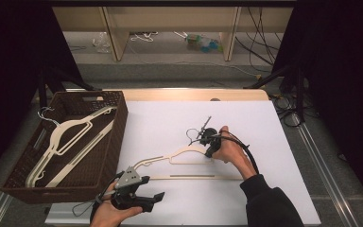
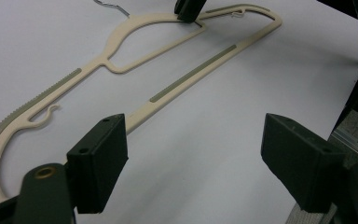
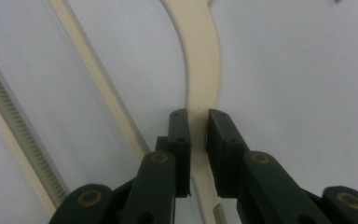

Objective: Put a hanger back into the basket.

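**Clamping the cream hanger near its neck**

Gripping the cream plastic hanger (image 1: pixel 189 163) just beside its wire hook (image 1: pixel 199 127), the right gripper (image 1: pixel 209 144) has its jaws clenched on the curved shoulder bar; the right gripper view shows both black pads pressed against that cream strip (image 3: pixel 200 93), one on each side. The hanger lies flat on the white bench (image 1: pixel 264 123), near its middle, with the long bottom bar running toward the person.

From above, the left gripper (image 1: pixel 144 198) sits at the near edge of the bench, held in the left hand (image 1: pixel 108 213), jaws released and wide apart with nothing between them. The left gripper view adds detail that the high view blurs: ribbed grey non-slip strips along the hanger's shoulder (image 2: pixel 37 100) and bottom bar (image 2: pixel 196 72), a small notch hook (image 2: pixel 51 112), and the right gripper's tip (image 2: pixel 189 10) on the far shoulder.

A dark woven basket (image 1: pixel 116 137) stands at the left edge of the bench, holding more cream hangers (image 1: pixel 68 137). Cables (image 1: pixel 260 47) and wooden shelf legs (image 1: pixel 116 40) lie on the floor beyond. No writing can be read.
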A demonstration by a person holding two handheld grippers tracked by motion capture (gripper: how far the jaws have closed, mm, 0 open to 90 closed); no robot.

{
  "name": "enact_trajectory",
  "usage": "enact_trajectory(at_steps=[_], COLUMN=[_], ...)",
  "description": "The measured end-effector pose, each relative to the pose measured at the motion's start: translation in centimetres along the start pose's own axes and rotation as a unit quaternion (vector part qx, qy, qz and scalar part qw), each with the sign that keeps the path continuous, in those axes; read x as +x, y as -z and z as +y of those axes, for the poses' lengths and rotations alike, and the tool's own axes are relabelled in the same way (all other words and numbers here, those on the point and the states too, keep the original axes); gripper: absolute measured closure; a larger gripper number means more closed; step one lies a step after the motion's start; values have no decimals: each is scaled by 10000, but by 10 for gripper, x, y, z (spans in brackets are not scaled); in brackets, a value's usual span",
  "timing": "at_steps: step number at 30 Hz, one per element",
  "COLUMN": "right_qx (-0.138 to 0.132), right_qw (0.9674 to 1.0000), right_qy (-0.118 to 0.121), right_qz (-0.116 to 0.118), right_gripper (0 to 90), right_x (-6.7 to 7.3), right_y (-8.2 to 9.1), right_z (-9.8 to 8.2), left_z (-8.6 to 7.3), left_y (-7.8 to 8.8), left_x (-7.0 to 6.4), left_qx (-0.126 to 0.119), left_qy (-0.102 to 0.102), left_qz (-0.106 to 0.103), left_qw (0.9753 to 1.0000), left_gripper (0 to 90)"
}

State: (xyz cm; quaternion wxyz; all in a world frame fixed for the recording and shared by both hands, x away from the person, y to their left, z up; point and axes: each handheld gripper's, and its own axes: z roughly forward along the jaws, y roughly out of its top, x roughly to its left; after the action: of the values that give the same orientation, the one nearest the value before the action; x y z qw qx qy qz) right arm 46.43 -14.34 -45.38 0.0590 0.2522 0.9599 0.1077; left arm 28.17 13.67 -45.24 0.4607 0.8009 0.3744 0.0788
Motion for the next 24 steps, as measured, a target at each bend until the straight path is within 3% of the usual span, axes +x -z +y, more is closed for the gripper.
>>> enact_trajectory(at_steps=[3, 4, 5, 8, 11, 15, 18, 19, 21, 23, 24], right_qx=[-36, -108, -280, -221, -157, -131, 42, 84, 238, 300, 329], right_qw=[10000, 9998, 9993, 9995, 9997, 9997, 9998, 9998, 9996, 9992, 9990], right_qy=[40, 60, 51, 47, 2, -30, 108, 120, 64, 179, 221], right_qz=[66, 148, 227, 199, 179, 208, 160, 163, 143, 218, 186], right_gripper=[816, 900, 900, 900, 900, 816, 793, 781, 734, 725, 712], right_x=[-1, -1, -2, -2, -4, -3, -6, -8, -10, -12, -12], right_y=[1, 2, 6, 7, 3, 4, 6, 7, 7, 6, 6], right_z=[-1, -2, -2, -2, -5, -6, -11, -14, -19, -23, -24], left_z=[5, 7, 11, 19, 22, 21, 20, 20, 20, 20, 20], left_y=[-5, -7, -11, -21, -25, -24, -24, -23, -23, -22, -24], left_x=[2, 3, 4, 10, 15, 17, 15, 16, 15, 16, 16], left_qx=[16, 31, 10, 103, 97, 124, 76, 122, 95, 142, 44], left_qy=[-49, -125, -73, -225, -209, -93, -69, -163, -121, -164, -75], left_qz=[34, 78, 103, 169, 240, 213, 200, 194, 191, 189, 171], left_qw=[10000, 9999, 9999, 9996, 9994, 9997, 9997, 9996, 9997, 9996, 9998], left_gripper=[228, 228, 228, 228, 229, 230, 230, 230, 230, 231, 232])
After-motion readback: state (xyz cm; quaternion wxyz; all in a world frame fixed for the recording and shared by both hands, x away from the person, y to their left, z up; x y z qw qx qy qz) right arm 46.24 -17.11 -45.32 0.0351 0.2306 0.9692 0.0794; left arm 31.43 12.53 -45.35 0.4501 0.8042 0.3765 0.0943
